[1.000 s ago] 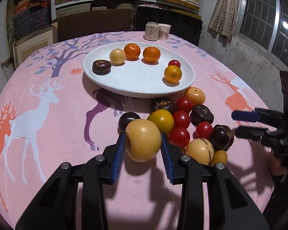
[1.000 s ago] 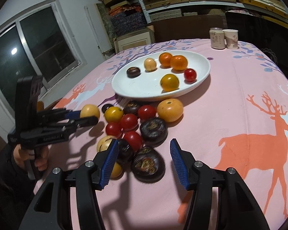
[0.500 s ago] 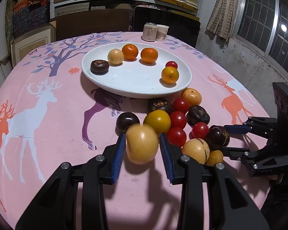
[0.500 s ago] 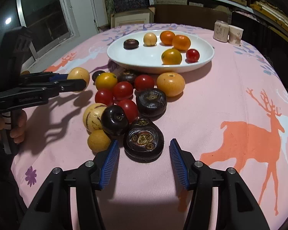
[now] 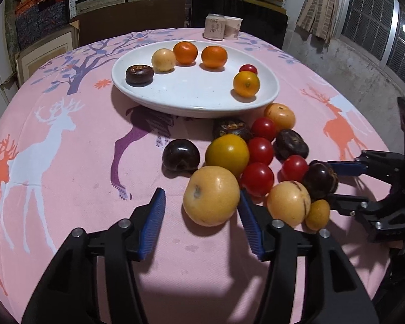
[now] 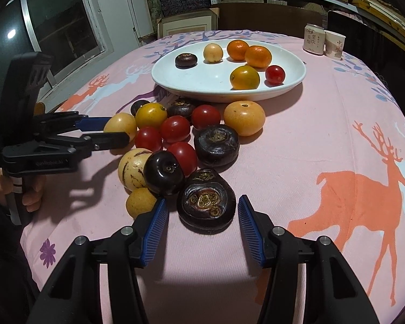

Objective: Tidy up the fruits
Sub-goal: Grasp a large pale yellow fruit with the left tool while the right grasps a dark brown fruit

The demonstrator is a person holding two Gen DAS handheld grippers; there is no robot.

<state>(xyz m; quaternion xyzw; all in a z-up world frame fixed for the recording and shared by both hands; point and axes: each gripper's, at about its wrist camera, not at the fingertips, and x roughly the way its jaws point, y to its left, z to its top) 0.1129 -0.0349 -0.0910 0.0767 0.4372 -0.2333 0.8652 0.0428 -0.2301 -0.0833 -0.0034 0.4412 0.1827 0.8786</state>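
Behind plate [image 5: 191, 102] — can [image 5: 214, 27], right view legible

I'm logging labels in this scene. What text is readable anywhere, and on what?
"中辰": on the paper cup, second character uncertain.
Can: Chinese characters in vertical columns, too small to read surely.
Left gripper: embossed lettering on its body, too blurred to read.
Nothing else bears text.

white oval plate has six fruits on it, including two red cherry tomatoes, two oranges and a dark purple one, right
Not quite. The white oval plate holds six fruits, but only one red cherry tomato. The left wrist view shows it with two oranges, a dark purple fruit, a pale yellow fruit and a yellow-orange tomato.
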